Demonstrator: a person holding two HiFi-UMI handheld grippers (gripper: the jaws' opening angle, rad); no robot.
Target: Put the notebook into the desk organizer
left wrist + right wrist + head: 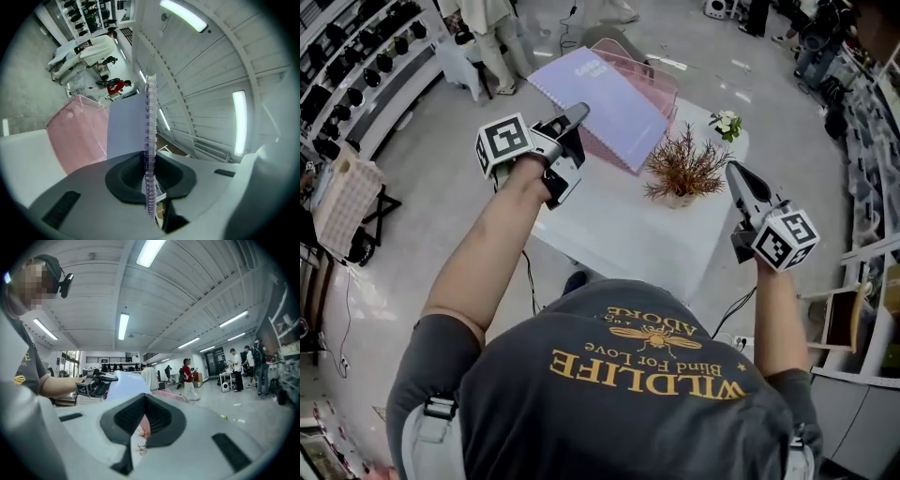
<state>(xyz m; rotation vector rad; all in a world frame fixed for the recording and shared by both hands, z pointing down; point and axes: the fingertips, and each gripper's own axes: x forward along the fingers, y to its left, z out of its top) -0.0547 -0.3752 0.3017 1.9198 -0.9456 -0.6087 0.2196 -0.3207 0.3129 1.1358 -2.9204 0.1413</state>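
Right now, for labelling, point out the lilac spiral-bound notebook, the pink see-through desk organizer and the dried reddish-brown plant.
lilac spiral-bound notebook (605, 98): head view, middle of its cover.
pink see-through desk organizer (649, 77): head view, wall beyond the notebook.
dried reddish-brown plant (684, 167): head view, centre of twigs.

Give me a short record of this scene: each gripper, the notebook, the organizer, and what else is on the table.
left gripper: shut on the spiral edge of the notebook, holding it in the air
right gripper: jaws together, empty, beside the dried plant
notebook: lavender, spiral-bound, above the table, near the desk organizer, not yet inside
desk organizer: pink, see-through, at the table's far side
table: white
other items: dried plant; small white flowers
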